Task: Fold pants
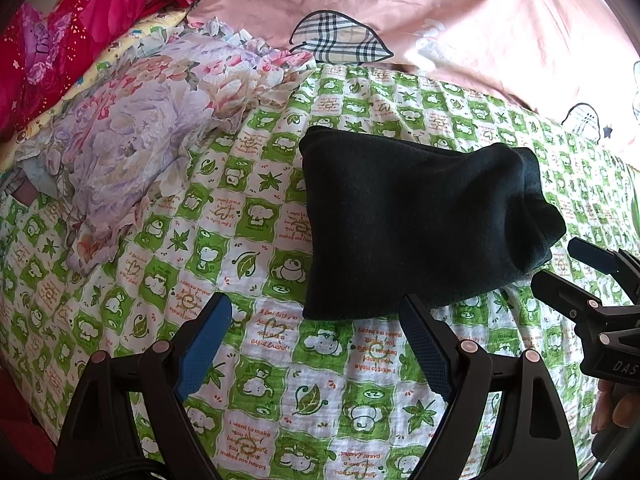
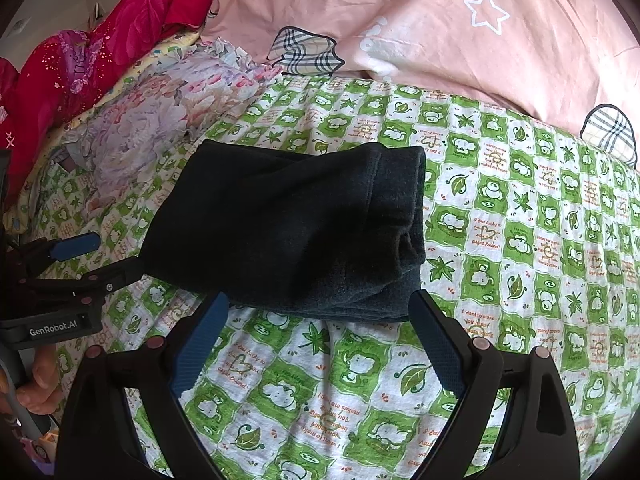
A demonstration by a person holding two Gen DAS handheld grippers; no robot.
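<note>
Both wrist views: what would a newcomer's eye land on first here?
The dark folded pants, a compact bundle lying mid-bed on the green-and-white cartoon sheet. Then both open grippers, left and right, just short of its near edge, holding nothing.

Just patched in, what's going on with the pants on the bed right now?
A person holds a gripper in each hand over a bed with a green patterned sheet. The dark pants lie on it folded into a compact bundle. The left gripper and right gripper are both open and empty, at the bundle's near edge, neither holding it. A floral cloth and pink bedding lie behind.
</note>
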